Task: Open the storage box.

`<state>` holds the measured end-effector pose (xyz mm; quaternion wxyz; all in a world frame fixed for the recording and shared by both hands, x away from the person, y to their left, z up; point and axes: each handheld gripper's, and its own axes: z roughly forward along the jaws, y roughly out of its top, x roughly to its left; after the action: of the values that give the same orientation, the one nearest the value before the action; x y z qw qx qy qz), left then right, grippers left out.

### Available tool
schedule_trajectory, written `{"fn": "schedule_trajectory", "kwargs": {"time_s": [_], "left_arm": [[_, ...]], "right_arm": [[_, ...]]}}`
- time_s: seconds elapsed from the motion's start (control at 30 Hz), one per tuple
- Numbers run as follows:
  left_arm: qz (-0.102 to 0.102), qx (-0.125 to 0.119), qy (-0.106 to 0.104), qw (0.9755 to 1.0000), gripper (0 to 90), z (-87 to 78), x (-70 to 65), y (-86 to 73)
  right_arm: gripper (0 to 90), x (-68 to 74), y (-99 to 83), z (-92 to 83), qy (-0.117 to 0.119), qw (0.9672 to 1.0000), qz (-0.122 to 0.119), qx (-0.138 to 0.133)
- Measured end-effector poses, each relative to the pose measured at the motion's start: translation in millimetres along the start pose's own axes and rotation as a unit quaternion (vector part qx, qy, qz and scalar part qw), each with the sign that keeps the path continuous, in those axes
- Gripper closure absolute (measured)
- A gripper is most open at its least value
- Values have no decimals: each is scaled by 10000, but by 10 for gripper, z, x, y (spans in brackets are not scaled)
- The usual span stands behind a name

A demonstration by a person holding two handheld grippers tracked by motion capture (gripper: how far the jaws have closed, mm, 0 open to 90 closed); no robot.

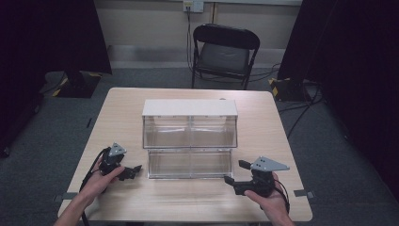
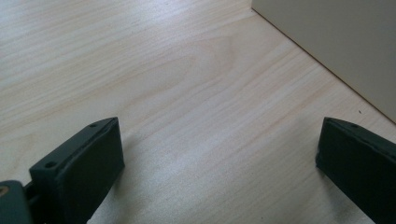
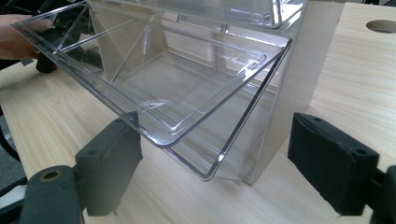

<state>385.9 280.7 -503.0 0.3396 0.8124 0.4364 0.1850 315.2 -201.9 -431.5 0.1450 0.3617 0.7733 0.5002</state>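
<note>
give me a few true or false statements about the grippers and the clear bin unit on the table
1. The lower clear bin is tilted open toward the person. True.
2. The right gripper is clamped on the bin's front edge. False: its jaws stand wide apart, with the bin's corner between them and nothing gripped.
3. The left gripper is open over bare table. True.
4. A red ball lies in the open bin. False: the bin looks empty.
5. A folding chair stands beyond the table's far edge. True.
6. The left gripper holds the bin unit. False: in the high view it sits apart from the unit, to its left.
</note>
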Motion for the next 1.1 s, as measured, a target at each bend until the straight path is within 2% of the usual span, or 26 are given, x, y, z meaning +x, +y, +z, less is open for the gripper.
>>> {"fn": "schedule_trajectory", "kwargs": {"time_s": [0.1,0.17,0.43,0.6,1.1], "left_arm": [[-1,-1,0,10000,2,0,0,0],[-1,-1,0,10000,2,0,0,0],[0,-1,0,10000,2,0,0,0],[-1,0,0,10000,2,0,0,0],[-1,-1,-1,10000,2,0,0,0]], "right_arm": [[178,-1,8,-3,11,10000,-4,8],[221,2,12,-5,6,10000,-10,4],[240,1,45,-21,2,9999,-50,-145],[300,17,62,-28,-44,9996,-103,-267],[374,41,118,-27,53,9991,-175,-378]]}}
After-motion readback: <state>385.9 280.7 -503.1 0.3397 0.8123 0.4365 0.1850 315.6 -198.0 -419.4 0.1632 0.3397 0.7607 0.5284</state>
